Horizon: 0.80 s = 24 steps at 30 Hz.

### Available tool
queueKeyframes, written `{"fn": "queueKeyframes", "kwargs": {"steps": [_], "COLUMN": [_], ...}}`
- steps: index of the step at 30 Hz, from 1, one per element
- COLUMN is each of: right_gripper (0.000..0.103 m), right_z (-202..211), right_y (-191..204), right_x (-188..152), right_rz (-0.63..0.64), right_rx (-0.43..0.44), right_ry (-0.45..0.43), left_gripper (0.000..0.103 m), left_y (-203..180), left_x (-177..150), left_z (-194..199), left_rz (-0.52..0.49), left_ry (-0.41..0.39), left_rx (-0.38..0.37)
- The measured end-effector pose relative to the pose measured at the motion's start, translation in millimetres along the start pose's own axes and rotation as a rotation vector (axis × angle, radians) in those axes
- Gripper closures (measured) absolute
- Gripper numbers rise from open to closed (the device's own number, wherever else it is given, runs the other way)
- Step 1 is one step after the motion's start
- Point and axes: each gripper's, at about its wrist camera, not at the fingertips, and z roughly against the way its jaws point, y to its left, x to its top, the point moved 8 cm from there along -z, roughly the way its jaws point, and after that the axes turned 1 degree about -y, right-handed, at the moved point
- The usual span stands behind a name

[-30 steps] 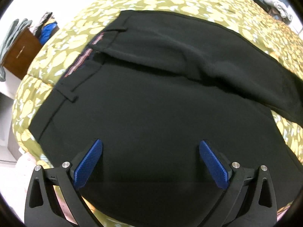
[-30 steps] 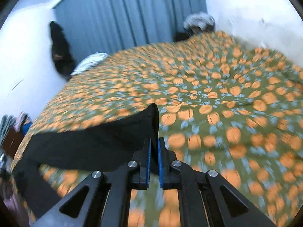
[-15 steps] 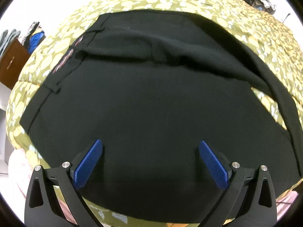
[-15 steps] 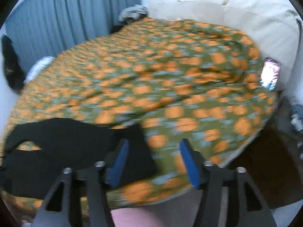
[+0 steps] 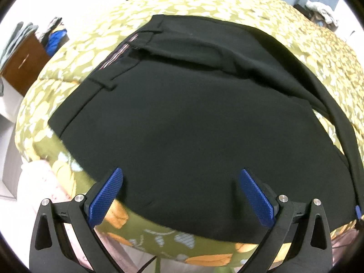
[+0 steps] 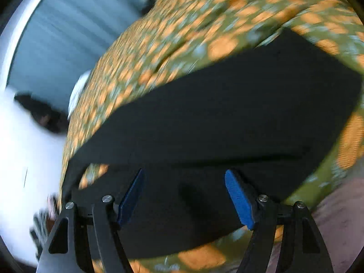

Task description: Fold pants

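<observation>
The black pants (image 5: 195, 122) lie spread flat on the bed (image 5: 204, 2), on its olive cover with the yellow-orange print, near the bed's near edge, with part of the cloth reaching that edge. The waistband (image 5: 113, 63), with belt loops and a striped inner lining showing at the open top, sits toward the bed's left corner, and one leg is folded over the other, leaving a soft ridge running across the fabric. In the right wrist view the pants (image 6: 227, 118) show as a long dark band across the cover, blurred.
</observation>
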Motion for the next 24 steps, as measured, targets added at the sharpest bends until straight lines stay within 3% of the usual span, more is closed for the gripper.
{"fn": "queueKeyframes", "kwargs": {"steps": [4,5,7,8,10,13,15,18,21,24], "right_gripper": [0.026,0.03,0.066,0.096,0.096,0.096,0.096,0.097,0.097,0.097], "right_z": [-1,-2,-4,-5,3,39,63,93,120,147], "right_y": [-29,-32,-42,-42,-33,14,42,79,104,123], "right_x": [22,28,34,36,40,54,58,59,51,46], "right_rz": [-0.182,-0.213,-0.239,-0.241,-0.228,-0.022,0.102,0.239,0.309,0.359], "right_rx": [-0.003,0.003,-0.044,-0.042,0.0,0.066,0.102,0.16,0.233,0.291], "right_ry": [-0.128,-0.149,-0.17,-0.164,-0.168,-0.197,-0.215,-0.241,-0.263,-0.293], "left_gripper": [0.001,0.001,0.001,0.001,0.001,0.001,0.001,0.001,0.001,0.001], "left_y": [1,-3,-11,-17,-32,-54,-75,-116,-149,-171], "left_x": [-5,-5,-4,-2,9,47,86,146,190,212], "left_z": [-7,-8,-7,-7,-4,3,6,-9,-41,-74], "left_rz": [0.006,0.001,-0.017,-0.029,-0.052,-0.034,0.005,0.055,0.099,0.15], "left_ry": [0.02,0.024,0.025,0.027,0.033,0.03,0.042,0.122,0.188,0.267], "left_rx": [0.003,0.004,-0.001,-0.006,-0.039,-0.156,-0.292,-0.491,-0.535,-0.549]}}
